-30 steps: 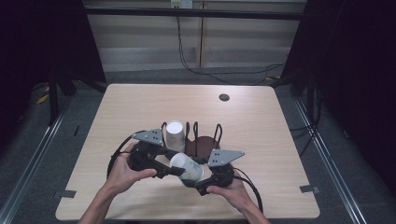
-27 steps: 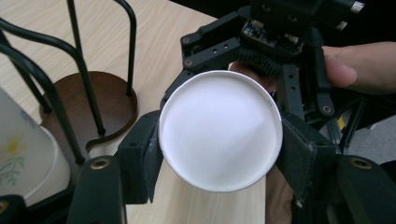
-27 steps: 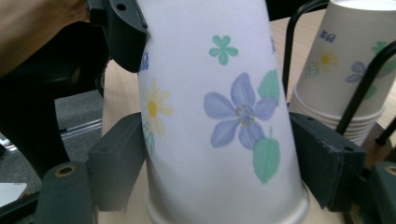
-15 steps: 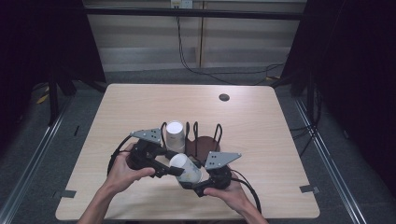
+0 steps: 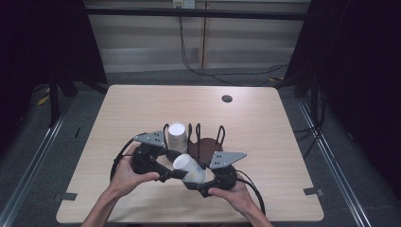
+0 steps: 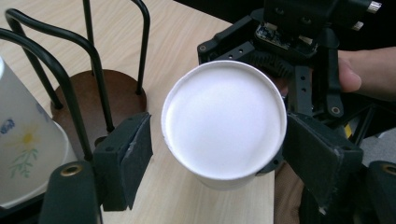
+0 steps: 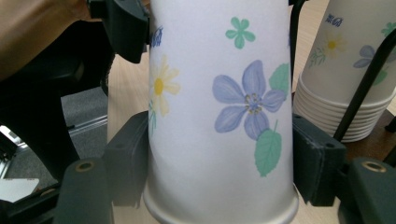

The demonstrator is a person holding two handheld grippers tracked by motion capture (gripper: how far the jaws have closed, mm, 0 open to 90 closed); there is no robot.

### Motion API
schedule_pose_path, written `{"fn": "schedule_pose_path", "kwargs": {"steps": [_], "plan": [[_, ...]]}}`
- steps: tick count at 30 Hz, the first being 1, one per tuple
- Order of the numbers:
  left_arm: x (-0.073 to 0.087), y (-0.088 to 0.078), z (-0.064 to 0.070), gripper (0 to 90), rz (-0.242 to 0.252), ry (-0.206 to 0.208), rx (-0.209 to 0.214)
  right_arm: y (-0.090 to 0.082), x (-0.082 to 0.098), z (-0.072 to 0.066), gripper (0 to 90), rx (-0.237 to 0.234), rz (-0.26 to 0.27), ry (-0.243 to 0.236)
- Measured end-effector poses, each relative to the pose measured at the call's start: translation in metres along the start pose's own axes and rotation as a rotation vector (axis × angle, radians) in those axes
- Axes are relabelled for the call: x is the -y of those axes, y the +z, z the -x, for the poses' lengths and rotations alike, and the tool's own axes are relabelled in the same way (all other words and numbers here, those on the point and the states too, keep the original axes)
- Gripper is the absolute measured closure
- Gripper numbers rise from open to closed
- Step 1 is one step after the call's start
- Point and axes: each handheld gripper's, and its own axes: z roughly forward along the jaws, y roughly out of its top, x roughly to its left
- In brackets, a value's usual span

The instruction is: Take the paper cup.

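A flowered paper cup (image 5: 189, 168) lies tilted in the air between both grippers, near the table's front edge. My right gripper (image 7: 219, 154) is shut on the cup (image 7: 219, 70). Its pads press both sides just above the rim, and its jaws have just been closing on it. My left gripper (image 6: 219, 140) is open around the cup's white bottom (image 6: 224, 119). Its jaws have just been opening, and a gap shows beside the left pad (image 6: 135, 154). In the high view the left gripper (image 5: 171, 171) faces the right gripper (image 5: 198, 182).
A black wire rack on a brown base (image 5: 208, 144) stands just behind the hands, with a stack of upturned cups (image 5: 177, 135) in its left end. A small dark disc (image 5: 227, 98) lies far back on the table. Cables trail from both grippers.
Hands and cup keep their place near the front edge. The small earlier frames do not show the jaw movement clearly.
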Motion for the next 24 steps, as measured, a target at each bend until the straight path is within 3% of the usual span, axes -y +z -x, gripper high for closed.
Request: {"fn": "schedule_pose_path", "kwargs": {"steps": [8,13,16,24], "plan": [[0.0013,-0.0003,-0.0011,20.6,0.004,0.007,-0.034,-0.0057,-0.0023,0.0033,30.4,0.014,-0.020,0.004],[0.0031,-0.0015,-0.0010,23.1,0.017,0.008,-0.040,-0.0067,-0.0018,0.0046,30.4,0.030,-0.041,0.008],[0.0036,-0.0021,0.0001,23.0,0.012,0.013,-0.049,-0.0045,-0.0005,0.0048,30.5,0.041,-0.082,0.006],[0.0057,-0.0028,-0.0001,21.6,-0.014,0.034,-0.077,-0.0065,-0.0019,0.0058,30.9,0.041,-0.114,0.010]]}}
